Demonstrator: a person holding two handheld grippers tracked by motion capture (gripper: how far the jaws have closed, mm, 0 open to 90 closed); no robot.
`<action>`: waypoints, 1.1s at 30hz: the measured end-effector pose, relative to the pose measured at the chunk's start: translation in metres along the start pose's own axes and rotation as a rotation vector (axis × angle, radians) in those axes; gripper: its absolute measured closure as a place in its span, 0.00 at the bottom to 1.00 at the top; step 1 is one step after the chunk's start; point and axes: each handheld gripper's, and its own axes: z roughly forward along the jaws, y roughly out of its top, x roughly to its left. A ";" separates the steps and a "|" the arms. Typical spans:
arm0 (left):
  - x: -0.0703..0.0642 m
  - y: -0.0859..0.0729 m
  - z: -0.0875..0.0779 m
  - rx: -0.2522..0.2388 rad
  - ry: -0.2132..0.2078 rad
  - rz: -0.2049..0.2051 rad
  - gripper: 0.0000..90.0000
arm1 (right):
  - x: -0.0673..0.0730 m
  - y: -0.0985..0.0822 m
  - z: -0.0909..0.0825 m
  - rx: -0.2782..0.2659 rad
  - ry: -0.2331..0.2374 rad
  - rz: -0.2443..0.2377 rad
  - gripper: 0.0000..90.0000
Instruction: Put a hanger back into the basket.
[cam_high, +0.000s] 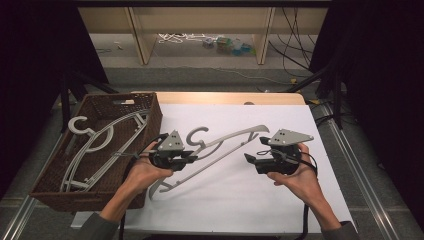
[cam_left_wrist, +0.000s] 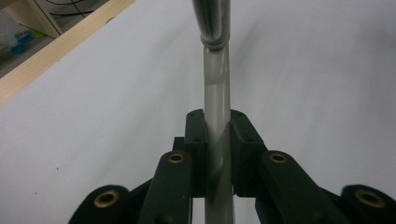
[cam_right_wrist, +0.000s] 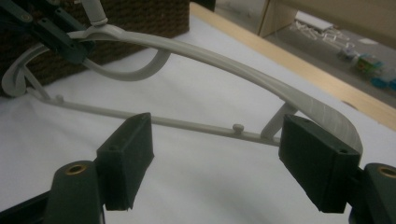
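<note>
A grey plastic hanger (cam_high: 235, 136) lies slantwise over the white table (cam_high: 240, 200), its hook (cam_high: 197, 135) toward the far side. My left gripper (cam_high: 192, 156) is shut on the hanger near the base of the hook. In the left gripper view the grey bar (cam_left_wrist: 217, 93) runs straight up between the pressed pads of the left gripper (cam_left_wrist: 217, 135). My right gripper (cam_high: 255, 150) stands open just short of the hanger's right end. In the right gripper view the wide-apart jaws of that gripper (cam_right_wrist: 222, 161) frame the hanger (cam_right_wrist: 224, 60), with nothing between the pads.
A brown wicker basket (cam_high: 50, 185) sits at the table's left edge and holds more grey hangers (cam_high: 95, 145). The basket's wall (cam_right_wrist: 140, 18) is close behind the left gripper (cam_right_wrist: 60, 37). A wooden strip (cam_high: 225, 97) borders the far edge; shelving and cables lie beyond.
</note>
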 end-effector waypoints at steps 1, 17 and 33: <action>0.001 0.000 -0.002 -0.011 0.003 -0.014 0.88 | 0.001 0.000 0.000 -0.018 0.005 0.003 0.29; 0.007 0.010 -0.038 -0.150 -0.018 -0.195 0.88 | 0.016 -0.026 -0.007 -0.141 -0.017 0.016 0.22; 0.015 0.028 -0.094 -0.228 -0.023 -0.244 0.88 | 0.018 -0.044 -0.007 -0.153 -0.020 0.032 0.22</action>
